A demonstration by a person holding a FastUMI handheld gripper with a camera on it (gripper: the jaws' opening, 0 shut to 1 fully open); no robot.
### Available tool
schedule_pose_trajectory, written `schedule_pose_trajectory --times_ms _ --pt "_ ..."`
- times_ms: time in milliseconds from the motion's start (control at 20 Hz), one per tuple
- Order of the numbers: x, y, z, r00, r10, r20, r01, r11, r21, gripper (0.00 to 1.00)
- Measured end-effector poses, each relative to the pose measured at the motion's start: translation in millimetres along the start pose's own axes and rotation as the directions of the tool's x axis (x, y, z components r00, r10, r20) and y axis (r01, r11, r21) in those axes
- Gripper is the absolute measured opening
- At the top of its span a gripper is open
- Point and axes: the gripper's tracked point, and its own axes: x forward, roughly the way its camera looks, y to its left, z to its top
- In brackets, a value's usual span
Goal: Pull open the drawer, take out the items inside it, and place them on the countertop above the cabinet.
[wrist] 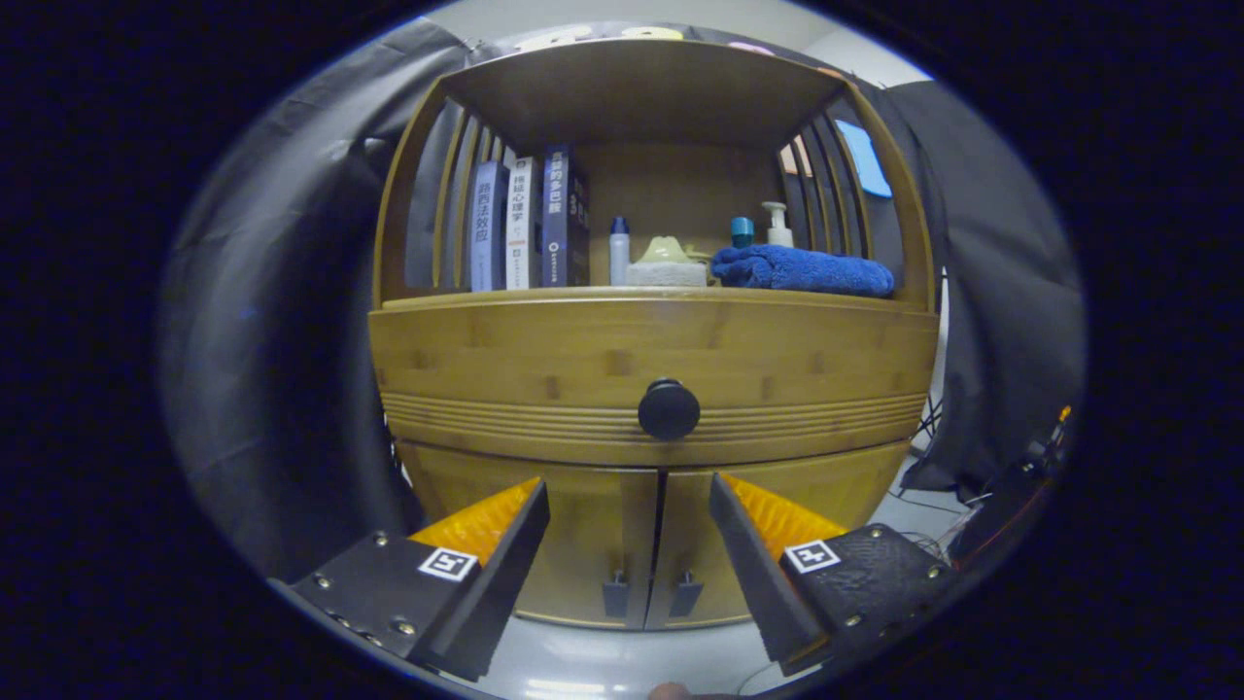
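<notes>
Drawer [651, 374] of the bamboo cabinet [651, 544], shut, lying beyond and above the gripper [627, 501], whose two fingers stand apart with nothing between them. Left to right on the countertop [544, 300] above the fingers: upright books [530, 224], a small bottle [619, 251], a pale object [667, 262], a folded blue towel [802, 269]. The round knob [669, 409] sits just ahead of the gap, slightly higher. Likely risks: fingers closing below the knob and meeting the double doors [653, 554]; a shallow hold slipping off the rounded knob during the pull; retrieved items crowding or toppling the goods already on the countertop.
</notes>
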Motion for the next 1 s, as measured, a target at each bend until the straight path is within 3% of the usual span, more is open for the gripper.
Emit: schedule_pose_trajectory --times_ms 200,750,1000 --pt "-43.0 1.1 22.6 0.999 0.013 -0.053 -0.015 0.999 -0.032 0.99" --pt "-160.8 -12.0 192.2 0.992 0.018 0.126 -0.026 0.998 0.061 0.99" --pt "-206.0 -16.4 229.9 0.987 0.026 0.158 -0.03 0.999 0.018 0.99"
